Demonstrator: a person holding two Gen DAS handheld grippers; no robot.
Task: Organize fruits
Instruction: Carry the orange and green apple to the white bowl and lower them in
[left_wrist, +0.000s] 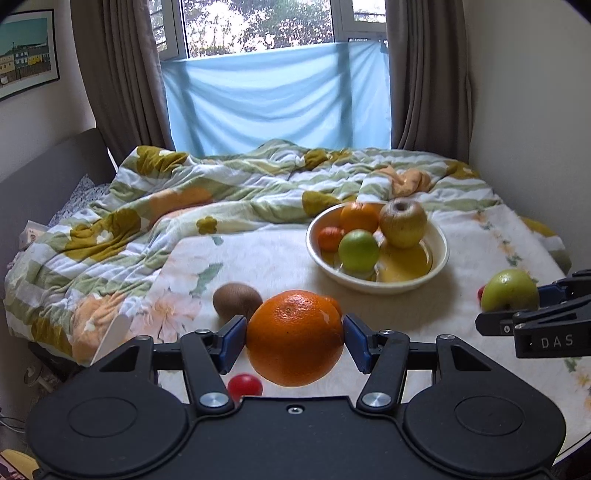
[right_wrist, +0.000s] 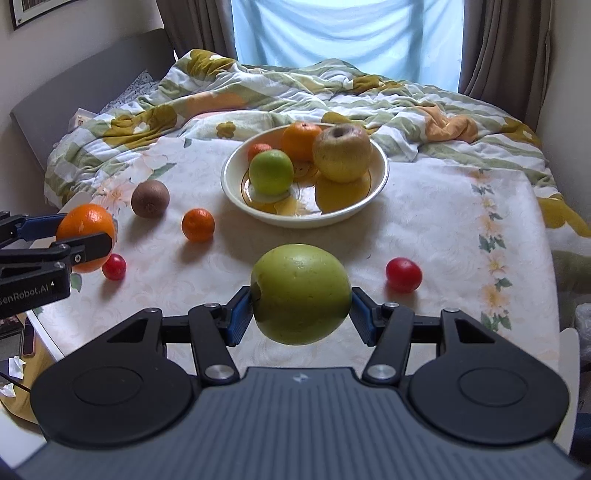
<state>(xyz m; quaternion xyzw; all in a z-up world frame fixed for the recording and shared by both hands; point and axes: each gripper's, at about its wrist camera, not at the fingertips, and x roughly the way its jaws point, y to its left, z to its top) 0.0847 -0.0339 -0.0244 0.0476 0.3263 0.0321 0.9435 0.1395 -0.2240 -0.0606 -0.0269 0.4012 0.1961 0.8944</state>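
Observation:
My left gripper (left_wrist: 294, 338) is shut on a large orange (left_wrist: 294, 336) and holds it above the table; it also shows in the right wrist view (right_wrist: 85, 236). My right gripper (right_wrist: 301, 300) is shut on a green apple (right_wrist: 301, 298), seen at the right in the left wrist view (left_wrist: 509, 290). A cream bowl (right_wrist: 236, 168) holds an orange (right_wrist: 301, 140), a small mandarin (right_wrist: 258, 149), a green apple (right_wrist: 271, 171) and a yellowish apple (right_wrist: 341, 153). On the cloth lie a kiwi (right_wrist: 150, 198), a mandarin (right_wrist: 198, 225) and two red tomatoes (right_wrist: 114, 266) (right_wrist: 403, 274).
The table has a white floral cloth (right_wrist: 443, 221). Behind it a bed carries a rumpled flowered quilt (left_wrist: 147, 221). Curtains (left_wrist: 110, 74) and a window with a blue sheet (left_wrist: 277, 99) stand behind. The table's front left edge (right_wrist: 48, 332) drops off to clutter.

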